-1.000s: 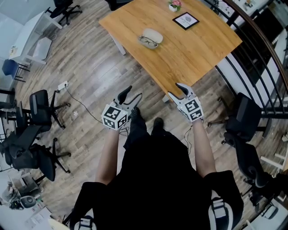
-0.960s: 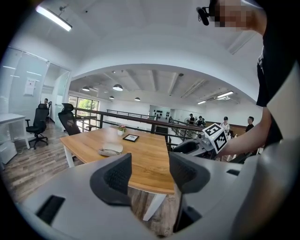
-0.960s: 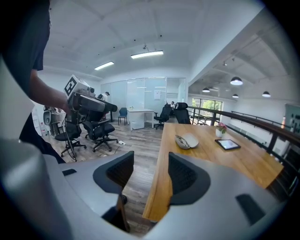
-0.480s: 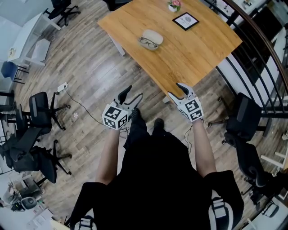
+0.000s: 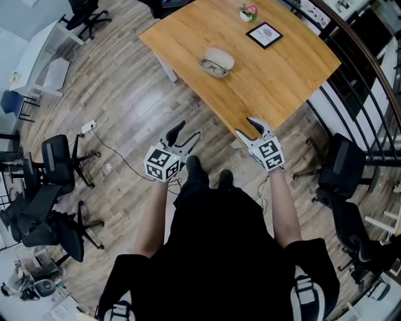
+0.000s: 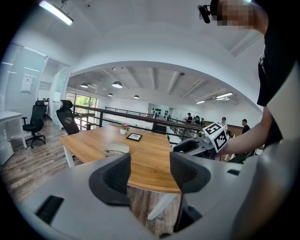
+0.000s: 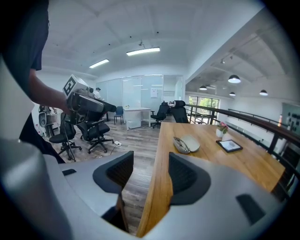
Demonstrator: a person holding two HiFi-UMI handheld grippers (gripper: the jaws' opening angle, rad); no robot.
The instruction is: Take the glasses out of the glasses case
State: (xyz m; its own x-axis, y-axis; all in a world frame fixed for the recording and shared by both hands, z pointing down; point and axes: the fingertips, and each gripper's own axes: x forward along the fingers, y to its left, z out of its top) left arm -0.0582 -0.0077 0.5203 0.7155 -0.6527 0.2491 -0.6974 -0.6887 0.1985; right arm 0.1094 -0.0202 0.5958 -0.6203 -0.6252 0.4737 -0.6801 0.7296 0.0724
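Left tongs [image 5: 188,130]: the jaws are standing wide apart and gripping nothing. Their own view is showing only the counter [image 5: 276,78] and the floor [image 5: 125,106] through the gap. They are hovering over the floor, just off the counter's near edge and pointing toward it.

Right tongs [image 5: 245,126]: the jaws are likewise standing apart and holding nothing. They are hanging at the counter's near corner, and the right gripper view is showing the counter's edge running through the gap without touching either jaw.

The case [image 5: 221,58] is lying open on the counter, well apart from both tongs, toward the far-left part of the top. The glasses [image 5: 212,67] are resting in it, on the half nearer the person.

A flower pot [image 5: 248,11] and a dark-framed picture [image 5: 265,34] are sitting farther back on the counter, apart from the case.

Office chairs [image 5: 56,157] are standing on the floor at the left, and a railing [image 5: 369,81] is running along the right side.
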